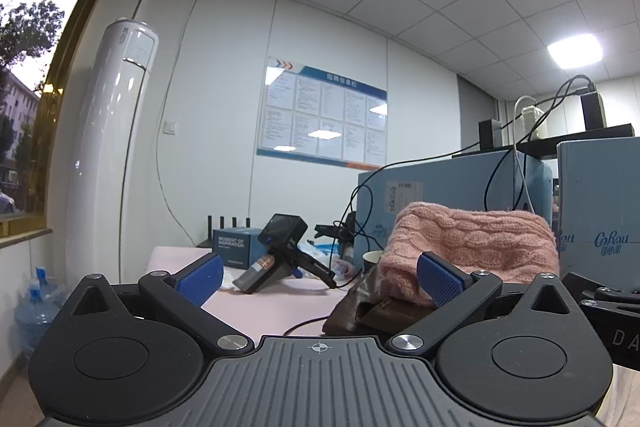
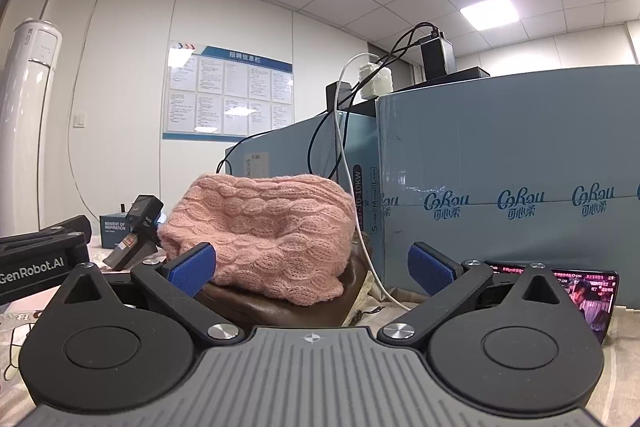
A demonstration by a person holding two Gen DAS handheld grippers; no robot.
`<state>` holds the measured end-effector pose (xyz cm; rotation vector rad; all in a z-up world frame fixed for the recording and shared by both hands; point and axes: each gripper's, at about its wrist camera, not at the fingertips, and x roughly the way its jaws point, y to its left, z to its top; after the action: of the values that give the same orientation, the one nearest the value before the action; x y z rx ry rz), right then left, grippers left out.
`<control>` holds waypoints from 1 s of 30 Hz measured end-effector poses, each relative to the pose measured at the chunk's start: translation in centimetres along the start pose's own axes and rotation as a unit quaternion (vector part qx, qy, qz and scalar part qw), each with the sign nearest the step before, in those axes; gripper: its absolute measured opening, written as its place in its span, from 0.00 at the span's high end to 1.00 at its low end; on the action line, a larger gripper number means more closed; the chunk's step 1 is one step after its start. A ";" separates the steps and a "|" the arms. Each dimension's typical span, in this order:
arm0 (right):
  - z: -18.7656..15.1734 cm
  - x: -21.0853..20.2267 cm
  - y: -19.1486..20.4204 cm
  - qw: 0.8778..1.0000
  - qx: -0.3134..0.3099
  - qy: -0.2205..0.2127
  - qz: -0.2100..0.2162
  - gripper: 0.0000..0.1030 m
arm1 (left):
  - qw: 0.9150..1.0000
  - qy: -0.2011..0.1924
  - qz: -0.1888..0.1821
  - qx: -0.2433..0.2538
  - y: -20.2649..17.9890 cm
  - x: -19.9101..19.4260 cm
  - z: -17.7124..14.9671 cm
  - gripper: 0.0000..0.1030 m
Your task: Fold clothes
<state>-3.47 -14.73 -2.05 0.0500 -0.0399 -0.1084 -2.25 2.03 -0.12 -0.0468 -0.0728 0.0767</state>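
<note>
A pink cable-knit sweater [image 2: 268, 231] lies bunched on top of a brown leather garment [image 2: 288, 303] on the table. It also shows in the left wrist view [image 1: 472, 243], right of centre, over the brown garment [image 1: 360, 311]. My left gripper [image 1: 320, 281] is open and empty, low over the table, to the left of the pile. My right gripper [image 2: 312, 267] is open and empty, with the pile straight ahead between its blue pads [image 2: 192, 265].
Light blue cartons [image 2: 500, 179] stand behind and right of the pile, with cables [image 2: 348, 131] hanging down. A phone [image 2: 588, 291] leans at the right. A spare handheld gripper [image 1: 280, 251], a small box [image 1: 232, 247] and a paper cup [image 1: 372, 259] sit at the back left.
</note>
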 end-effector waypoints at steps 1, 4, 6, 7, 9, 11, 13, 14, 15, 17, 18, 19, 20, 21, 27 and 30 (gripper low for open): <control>0.0 0.0 0.0 1.000 0.001 0.000 -0.001 0.00 | 1.000 0.000 0.000 0.001 0.0 0.0 0.0 0.00; 0.0 -0.1 0.0 1.000 0.001 -0.001 -0.001 0.00 | 1.000 -0.002 -0.001 0.001 -0.1 -0.1 0.0 0.00; 0.0 -0.1 0.0 1.000 0.001 -0.001 -0.001 0.00 | 1.000 -0.001 0.000 0.001 -0.1 0.0 0.0 0.00; 0.0 -0.1 0.0 1.000 0.001 -0.001 -0.001 0.00 | 1.000 0.000 -0.001 0.000 0.0 0.0 0.0 0.00; 0.0 -0.1 0.0 1.000 0.002 -0.001 -0.001 0.00 | 1.000 0.002 0.000 -0.002 0.1 0.1 0.0 0.00; 0.0 0.0 -0.1 1.000 0.003 0.000 -0.001 0.00 | 1.000 0.007 0.001 -0.002 0.1 0.3 0.0 0.00; 0.0 0.0 -0.1 1.000 0.003 0.001 -0.001 0.00 | 1.000 0.006 0.002 -0.003 0.1 0.2 -0.1 0.00; 0.0 0.0 -0.1 1.000 0.003 0.002 -0.001 0.00 | 1.000 0.006 0.002 -0.003 0.1 0.2 -0.1 0.00; 0.0 0.0 -0.1 1.000 0.003 0.002 -0.001 0.00 | 1.000 0.006 0.002 -0.003 0.1 0.2 -0.1 0.00; 0.0 0.0 -0.1 1.000 0.002 0.003 -0.001 0.00 | 1.000 0.006 0.001 -0.004 0.1 0.2 -0.1 0.00; 0.0 0.0 -0.1 1.000 0.003 0.004 -0.001 0.00 | 1.000 0.006 0.001 -0.004 0.1 0.2 -0.1 0.00; -0.1 0.1 -0.1 1.000 0.003 0.004 -0.001 0.00 | 1.000 0.006 0.001 -0.005 0.1 0.2 -0.1 0.00; -0.1 0.1 -0.1 1.000 0.003 0.004 -0.001 0.00 | 1.000 0.006 0.001 -0.006 0.1 0.2 -0.1 0.00; -0.1 0.1 -0.1 1.000 0.003 0.004 -0.001 0.00 | 1.000 0.006 0.001 -0.006 0.1 0.2 -0.1 0.00; -0.1 0.1 -0.1 1.000 0.002 0.006 -0.002 0.00 | 1.000 0.005 -0.002 -0.004 0.1 0.1 -0.1 0.00; -0.1 0.2 -0.1 1.000 0.002 0.007 -0.002 0.00 | 1.000 0.004 -0.002 -0.003 0.1 0.1 0.0 0.00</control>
<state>-3.31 -14.79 -2.14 0.0550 -0.0264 -0.1118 -2.13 2.13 -0.15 -0.0532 -0.0642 0.0729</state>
